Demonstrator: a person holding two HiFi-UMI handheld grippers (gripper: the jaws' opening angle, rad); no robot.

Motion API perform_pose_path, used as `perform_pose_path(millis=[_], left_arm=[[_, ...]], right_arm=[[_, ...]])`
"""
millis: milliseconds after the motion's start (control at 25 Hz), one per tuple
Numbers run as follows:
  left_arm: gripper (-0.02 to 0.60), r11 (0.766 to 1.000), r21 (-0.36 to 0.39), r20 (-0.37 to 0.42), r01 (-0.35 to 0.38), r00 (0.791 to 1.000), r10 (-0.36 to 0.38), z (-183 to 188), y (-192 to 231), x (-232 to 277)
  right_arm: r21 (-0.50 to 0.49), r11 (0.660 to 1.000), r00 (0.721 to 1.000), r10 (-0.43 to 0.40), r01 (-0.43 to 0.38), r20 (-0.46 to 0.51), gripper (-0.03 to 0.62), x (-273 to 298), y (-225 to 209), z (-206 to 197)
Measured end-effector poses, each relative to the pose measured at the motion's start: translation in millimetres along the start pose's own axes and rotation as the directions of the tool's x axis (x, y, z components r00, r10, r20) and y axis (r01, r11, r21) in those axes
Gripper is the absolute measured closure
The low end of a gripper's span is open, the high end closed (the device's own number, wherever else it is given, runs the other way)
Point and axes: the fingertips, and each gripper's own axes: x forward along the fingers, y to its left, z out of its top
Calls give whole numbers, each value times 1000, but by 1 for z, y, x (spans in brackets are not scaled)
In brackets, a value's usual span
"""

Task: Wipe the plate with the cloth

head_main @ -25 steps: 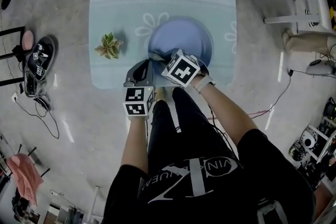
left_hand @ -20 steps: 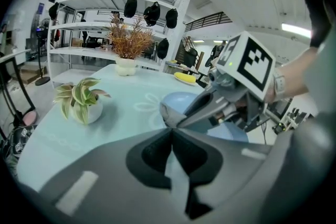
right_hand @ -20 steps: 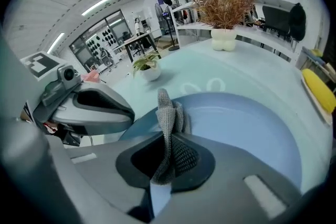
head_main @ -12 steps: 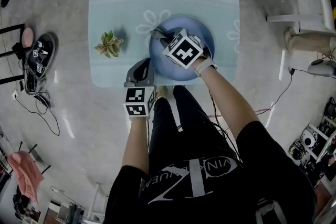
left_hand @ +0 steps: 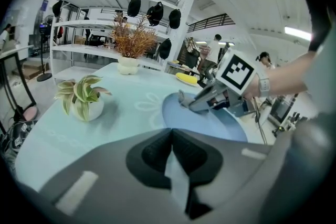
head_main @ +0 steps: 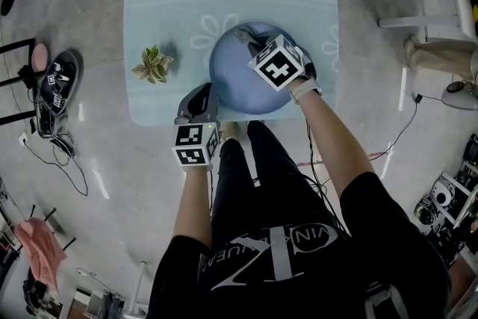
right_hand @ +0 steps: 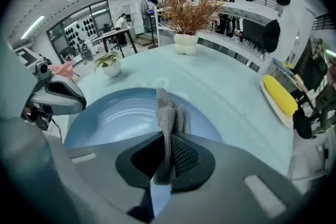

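Two tools: the right tool (right_hand: pixel 166 140) pinches the limp grey cloth (right_hand: pixel 168 110) by a bunched fold over the blue plate (right_hand: pixel 113 118), mid-table (head_main: pixel 160 4). The left tool (left_hand: pixel 170 136) is closed and empty near its rim. That plate looks stiff, slippery, breakable.

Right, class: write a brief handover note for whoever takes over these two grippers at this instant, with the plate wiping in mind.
Left gripper: jaws together, empty, at the table's near edge by the plate's near-left rim.
Right gripper: shut on the grey cloth, over the plate's far-right part.
Blue plate: flat on the table.
Done: cloth gripped and brought onto the plate.
Left: sweep the cloth across the plate; how much is already wiped cannot be told.
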Motion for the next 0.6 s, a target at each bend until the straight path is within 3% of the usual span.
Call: perform_pose_path(millis=[280, 600], left_arm=[[581, 1000, 3, -1, -1, 1000, 1, 0, -1, 0], [581, 1000, 1, -3, 2, 1000, -2, 0, -2, 0]], right_arm=[[-22, 997, 995, -77, 76, -58, 568, -18, -12, -37], [-22, 998, 994, -57, 55, -95, 568, -35, 8, -71]])
